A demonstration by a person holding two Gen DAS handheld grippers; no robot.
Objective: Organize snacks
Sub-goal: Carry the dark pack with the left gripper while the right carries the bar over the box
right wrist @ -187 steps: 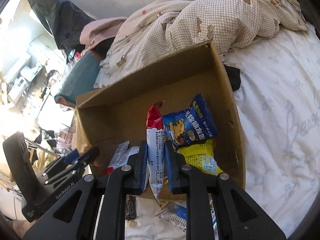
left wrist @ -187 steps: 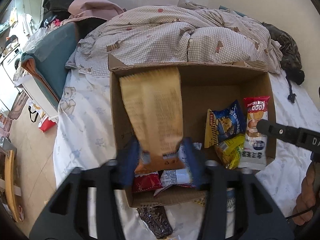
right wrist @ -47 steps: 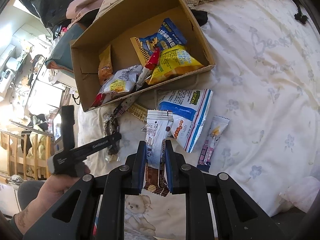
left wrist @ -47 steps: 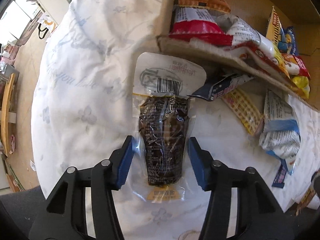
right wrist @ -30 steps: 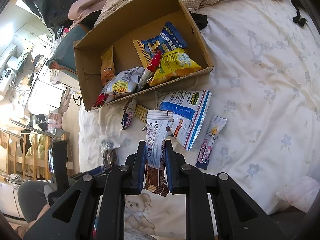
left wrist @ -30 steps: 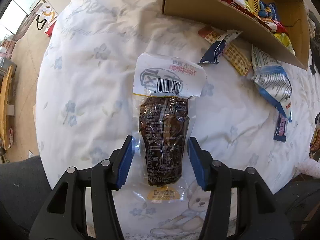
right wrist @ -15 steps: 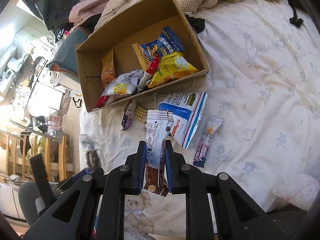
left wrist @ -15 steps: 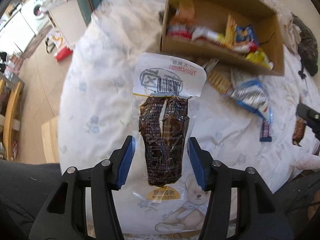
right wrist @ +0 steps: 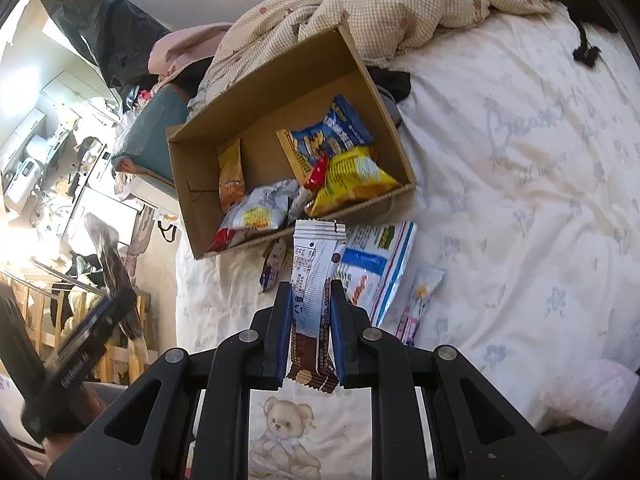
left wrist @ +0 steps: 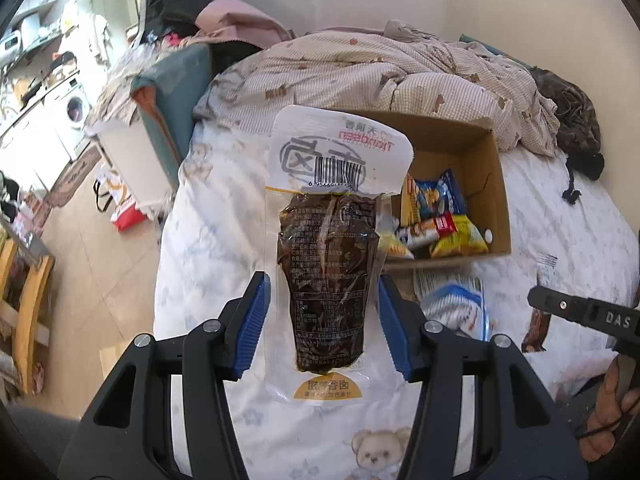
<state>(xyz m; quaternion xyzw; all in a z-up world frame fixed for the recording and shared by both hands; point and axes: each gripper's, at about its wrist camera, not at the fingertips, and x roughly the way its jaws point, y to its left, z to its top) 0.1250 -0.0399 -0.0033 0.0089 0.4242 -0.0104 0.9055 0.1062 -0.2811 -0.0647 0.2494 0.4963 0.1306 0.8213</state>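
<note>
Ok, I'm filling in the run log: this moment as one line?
left hand-held gripper: holds brown vacuum pouch | right hand-held gripper: holds white-brown bar wrapper | cardboard box: part filled | bed: loose snacks remain

Bright daylight, left-side glare, fisheye-warped edges

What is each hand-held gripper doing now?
Left hand-held gripper: holding a clear vacuum pouch of dark brown food.
Right hand-held gripper: closed on a white-and-brown snack wrapper.

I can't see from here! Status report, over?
Left gripper holds dark vacuum pouch. Right gripper shut on slim white-brown packet. Cardboard box ahead, path clear.
</note>
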